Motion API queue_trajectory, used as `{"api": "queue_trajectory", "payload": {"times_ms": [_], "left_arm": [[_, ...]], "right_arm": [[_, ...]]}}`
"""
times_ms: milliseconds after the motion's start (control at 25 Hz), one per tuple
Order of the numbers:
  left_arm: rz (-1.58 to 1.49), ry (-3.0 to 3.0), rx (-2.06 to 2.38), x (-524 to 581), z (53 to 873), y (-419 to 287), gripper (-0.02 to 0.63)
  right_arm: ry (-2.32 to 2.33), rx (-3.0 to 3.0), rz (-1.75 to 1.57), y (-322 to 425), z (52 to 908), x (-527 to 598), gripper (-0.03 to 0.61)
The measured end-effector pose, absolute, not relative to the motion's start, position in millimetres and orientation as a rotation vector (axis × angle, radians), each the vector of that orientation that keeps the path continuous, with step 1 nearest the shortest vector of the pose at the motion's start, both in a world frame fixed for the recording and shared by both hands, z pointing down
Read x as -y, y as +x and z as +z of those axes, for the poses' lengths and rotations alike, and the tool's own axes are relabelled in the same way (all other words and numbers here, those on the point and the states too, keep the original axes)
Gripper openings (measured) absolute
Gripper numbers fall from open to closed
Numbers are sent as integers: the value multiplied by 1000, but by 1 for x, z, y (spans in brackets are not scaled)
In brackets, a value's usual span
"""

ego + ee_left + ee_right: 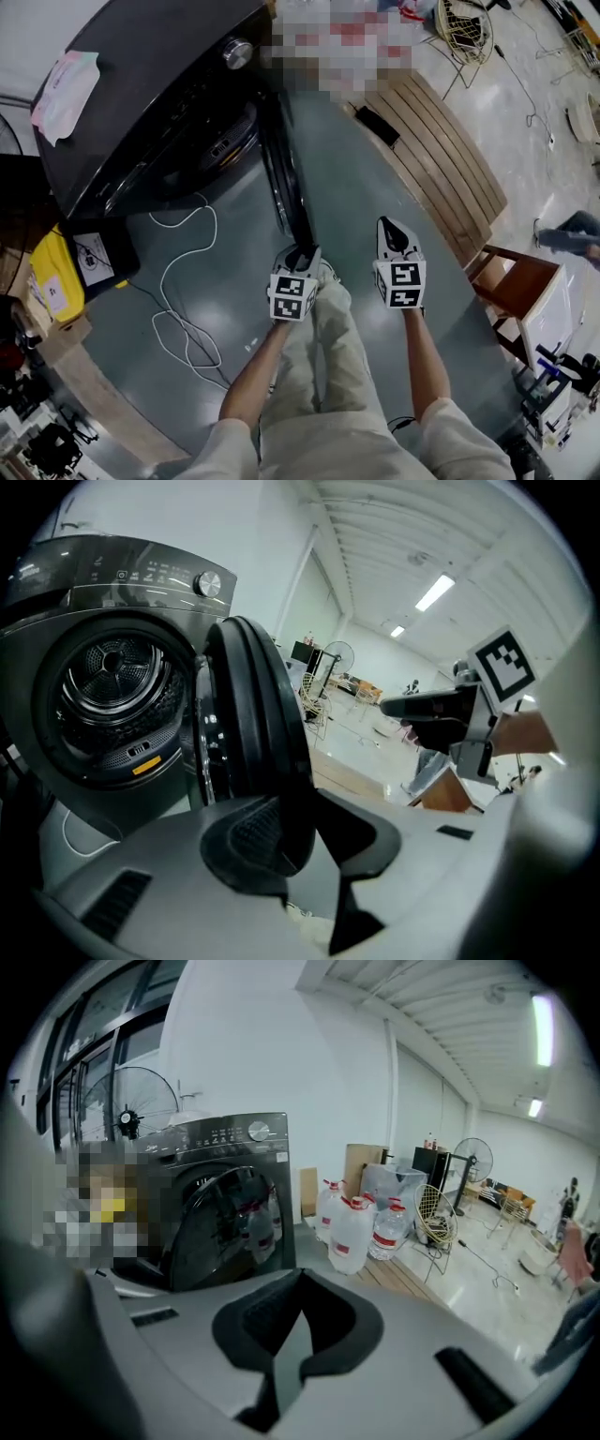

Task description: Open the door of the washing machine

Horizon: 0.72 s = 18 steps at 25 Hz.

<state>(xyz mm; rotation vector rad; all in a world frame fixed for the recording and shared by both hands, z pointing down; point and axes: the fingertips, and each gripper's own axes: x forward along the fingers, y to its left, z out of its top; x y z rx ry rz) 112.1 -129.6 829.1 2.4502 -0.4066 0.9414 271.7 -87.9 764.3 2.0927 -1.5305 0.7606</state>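
Observation:
The dark washing machine (141, 103) stands at the upper left of the head view. Its round door (284, 178) is swung out and shows edge-on. My left gripper (300, 253) is shut on the door's outer rim. In the left gripper view the thick black door rim (258, 724) runs down between my left gripper's (300, 841) pads, and the steel drum (117, 682) lies open behind it. My right gripper (394, 232) hovers to the right of the door, touching nothing. Its tips (292, 1330) meet, with nothing between them, and it faces the glass door (220, 1227).
A white cable (183, 309) loops over the grey floor below the machine. A yellow box (52, 281) sits at the left. A slatted wooden platform (441, 159) and a wooden stool (520, 291) stand on the right. Several water bottles (361, 1227) stand beside the machine.

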Motion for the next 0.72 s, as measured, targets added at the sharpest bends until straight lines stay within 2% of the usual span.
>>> {"api": "queue_trajectory", "payload": {"times_ms": [720], "left_arm": [[956,2501,282,70,839,275,87]], "right_arm": [[2274,1303,866,378,782,-19,-2]]}}
